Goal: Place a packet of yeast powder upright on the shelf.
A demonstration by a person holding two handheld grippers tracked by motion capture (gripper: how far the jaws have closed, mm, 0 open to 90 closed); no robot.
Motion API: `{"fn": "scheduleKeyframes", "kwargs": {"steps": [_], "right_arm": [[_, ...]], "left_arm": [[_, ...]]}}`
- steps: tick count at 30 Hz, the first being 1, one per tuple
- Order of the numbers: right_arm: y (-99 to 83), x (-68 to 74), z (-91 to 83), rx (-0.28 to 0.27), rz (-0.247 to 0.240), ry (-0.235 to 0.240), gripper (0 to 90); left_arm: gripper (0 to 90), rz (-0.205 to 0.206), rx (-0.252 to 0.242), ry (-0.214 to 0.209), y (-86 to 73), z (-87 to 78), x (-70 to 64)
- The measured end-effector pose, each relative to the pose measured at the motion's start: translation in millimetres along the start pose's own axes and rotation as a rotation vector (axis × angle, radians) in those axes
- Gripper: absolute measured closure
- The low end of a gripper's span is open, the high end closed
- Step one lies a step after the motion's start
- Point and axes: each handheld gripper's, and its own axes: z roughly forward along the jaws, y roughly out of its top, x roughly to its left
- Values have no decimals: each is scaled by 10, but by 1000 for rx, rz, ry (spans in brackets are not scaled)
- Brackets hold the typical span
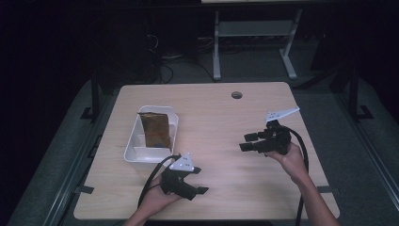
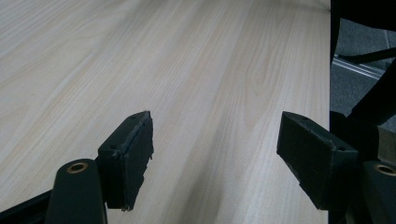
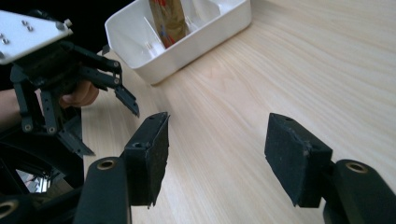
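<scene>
White plastic bin [image 1: 136, 153] sits at the left part of the wooden table [image 1: 226, 117], and a brown packet [image 1: 154, 129] leans upright inside its larger compartment. Your left gripper [image 1: 200, 181] and right gripper [image 1: 247, 142] both hover with jaws wide apart and hold nothing. If you mean to take the packet, I think you should come from above and close on its upper edge.

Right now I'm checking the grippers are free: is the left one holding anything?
No, in the left gripper view the left gripper has its jaws apart over bare table.
</scene>
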Motion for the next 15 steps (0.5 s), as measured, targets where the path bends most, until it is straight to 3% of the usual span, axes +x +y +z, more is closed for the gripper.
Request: {"fn": "scheduleKeyframes", "kwargs": {"steps": [15], "right_arm": [[-304, 31, -76, -5, 24, -8, 373]], "left_arm": [[266, -3, 3, -2, -4, 0, 12]]}}
